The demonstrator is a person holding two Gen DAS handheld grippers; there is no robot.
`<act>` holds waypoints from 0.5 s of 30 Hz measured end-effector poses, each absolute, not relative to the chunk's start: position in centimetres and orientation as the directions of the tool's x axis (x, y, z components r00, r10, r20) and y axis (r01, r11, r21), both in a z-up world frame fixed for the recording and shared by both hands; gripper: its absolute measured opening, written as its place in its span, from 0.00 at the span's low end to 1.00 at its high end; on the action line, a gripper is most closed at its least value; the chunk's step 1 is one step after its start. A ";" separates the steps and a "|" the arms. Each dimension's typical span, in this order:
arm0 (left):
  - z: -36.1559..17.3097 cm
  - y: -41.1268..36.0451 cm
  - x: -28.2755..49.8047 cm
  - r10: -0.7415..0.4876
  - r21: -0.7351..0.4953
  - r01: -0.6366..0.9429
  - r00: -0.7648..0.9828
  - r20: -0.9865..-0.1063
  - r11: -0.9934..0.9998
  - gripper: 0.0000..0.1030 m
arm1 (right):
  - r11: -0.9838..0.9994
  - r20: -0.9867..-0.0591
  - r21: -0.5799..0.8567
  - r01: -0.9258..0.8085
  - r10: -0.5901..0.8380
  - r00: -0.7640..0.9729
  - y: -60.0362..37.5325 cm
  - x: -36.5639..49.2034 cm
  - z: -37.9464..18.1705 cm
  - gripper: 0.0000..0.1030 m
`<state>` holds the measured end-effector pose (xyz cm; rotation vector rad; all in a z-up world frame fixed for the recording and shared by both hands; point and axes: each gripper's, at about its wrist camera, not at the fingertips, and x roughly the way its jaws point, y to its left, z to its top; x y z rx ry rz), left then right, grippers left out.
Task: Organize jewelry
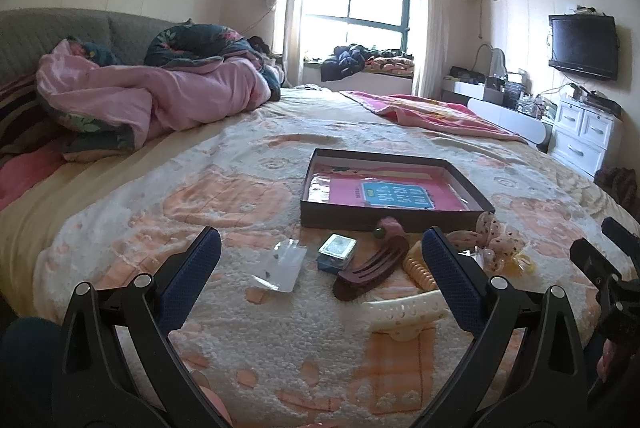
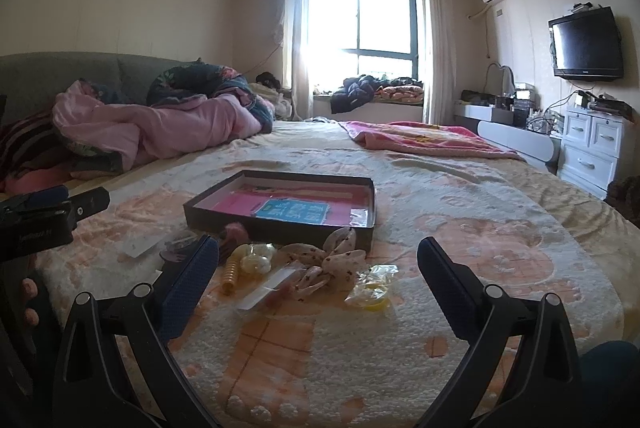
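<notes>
A shallow dark box [image 1: 384, 220] [image 2: 280, 228] with a pink and blue card inside lies on the bed. In front of it lie a dark red hair claw [image 1: 368, 270], a white hair clip [image 1: 404, 312], an amber comb clip [image 1: 418, 268] [image 2: 232, 274], a small clear case [image 1: 336, 252], a clear bag with small pieces [image 1: 280, 266], a dotted fabric bow [image 1: 498, 240] [image 2: 336, 260] and a yellow bagged item [image 2: 370, 292]. My left gripper [image 1: 320, 264] is open above these items. My right gripper [image 2: 318, 268] is open near the bow.
The bed has a patterned peach and white blanket [image 1: 240, 196]. A pink quilt [image 1: 160, 100] is heaped at the far left. A pink towel [image 1: 424, 112] lies at the far right. White drawers [image 1: 584, 136] and a wall television [image 1: 584, 46] stand at the right.
</notes>
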<state>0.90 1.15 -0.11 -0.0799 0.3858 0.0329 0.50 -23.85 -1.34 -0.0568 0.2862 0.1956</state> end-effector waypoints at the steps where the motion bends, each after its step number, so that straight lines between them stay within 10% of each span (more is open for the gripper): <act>1: -0.2 1.4 1.1 0.018 -0.076 -0.051 0.924 -0.383 0.996 0.90 | 0.978 -0.290 -0.029 -0.204 0.188 0.938 -23.7 0.6 -1.4 0.94; 15: -2.5 2.1 3.2 -0.101 -0.125 0.044 0.866 -0.489 0.991 0.90 | 0.969 -0.401 -0.024 -0.247 0.217 0.890 -22.8 4.4 -2.6 0.94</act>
